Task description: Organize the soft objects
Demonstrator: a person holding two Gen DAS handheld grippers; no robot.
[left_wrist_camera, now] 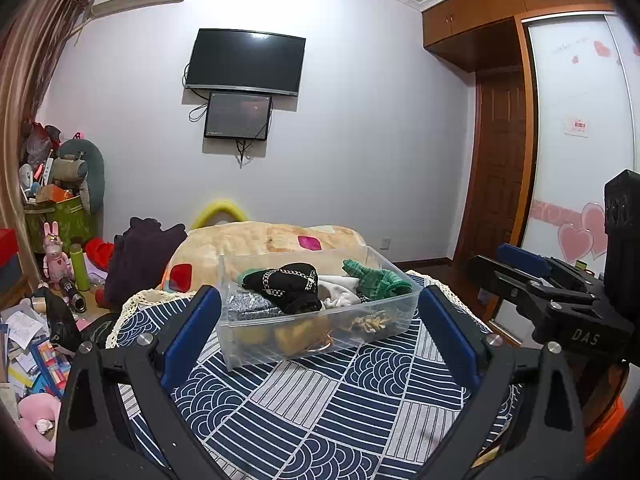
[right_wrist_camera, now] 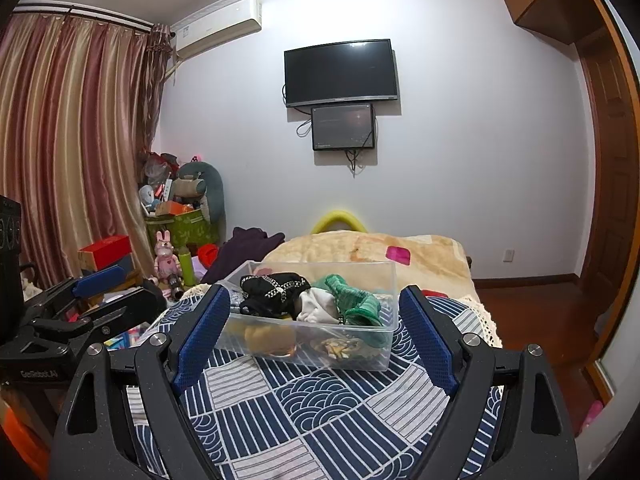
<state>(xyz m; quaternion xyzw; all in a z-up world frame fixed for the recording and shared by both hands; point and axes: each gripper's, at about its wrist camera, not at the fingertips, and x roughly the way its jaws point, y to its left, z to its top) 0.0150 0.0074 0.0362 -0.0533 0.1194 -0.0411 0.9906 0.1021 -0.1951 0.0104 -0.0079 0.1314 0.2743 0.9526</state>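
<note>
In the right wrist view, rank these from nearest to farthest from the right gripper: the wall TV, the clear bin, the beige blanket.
From the right gripper, both of its jaws open:
1. Clear bin, just ahead on the blue patterned cover.
2. Beige blanket, behind the bin, slightly right.
3. Wall TV, on the far wall, high up.

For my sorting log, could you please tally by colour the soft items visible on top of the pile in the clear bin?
Black, with a chain pattern: 1
White: 1
Green knit: 1
Grey: 1
Total: 4 on top in the clear bin; yellowish items below are too blurred to count.
</note>
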